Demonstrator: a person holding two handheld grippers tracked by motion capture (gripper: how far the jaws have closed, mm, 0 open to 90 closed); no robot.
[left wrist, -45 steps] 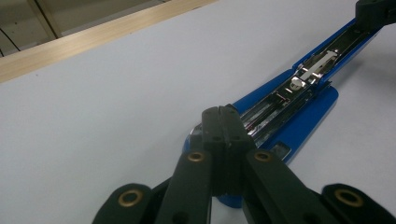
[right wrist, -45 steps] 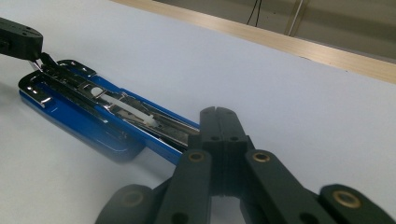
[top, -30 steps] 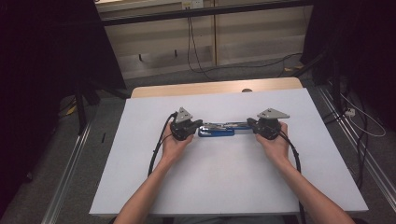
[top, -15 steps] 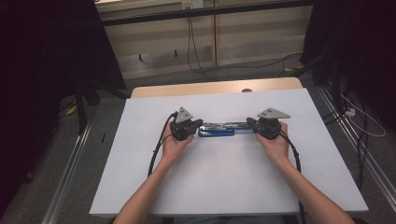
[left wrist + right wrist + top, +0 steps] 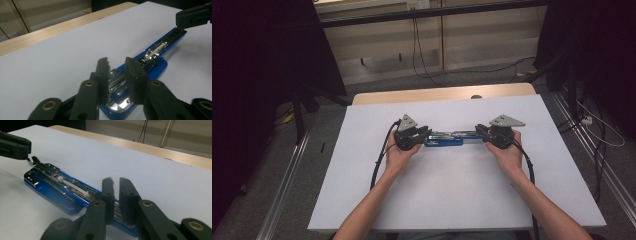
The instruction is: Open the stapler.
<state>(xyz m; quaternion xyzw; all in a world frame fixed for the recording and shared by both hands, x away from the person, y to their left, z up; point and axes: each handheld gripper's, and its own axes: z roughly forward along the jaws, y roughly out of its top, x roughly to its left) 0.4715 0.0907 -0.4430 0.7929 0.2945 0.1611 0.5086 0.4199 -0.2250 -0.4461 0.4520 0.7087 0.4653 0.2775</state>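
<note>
Stapler lay opened flat on bench; left gripper and right gripper jaws each stood narrowly parted over one end, grip uncertain; uneven pull could have slipped it free.

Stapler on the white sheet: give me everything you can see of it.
The stapler is blue with shiny metal inner parts, and lies swung open flat, stretched left to right across the middle of the white sheet. The open metal channel with its spring pusher faces up along the blue arm. The left gripper has its jaws on either side of the metal arm at one end; the right gripper meets the other end, jaws nearly together. Whether staples are loaded cannot be told.
</note>
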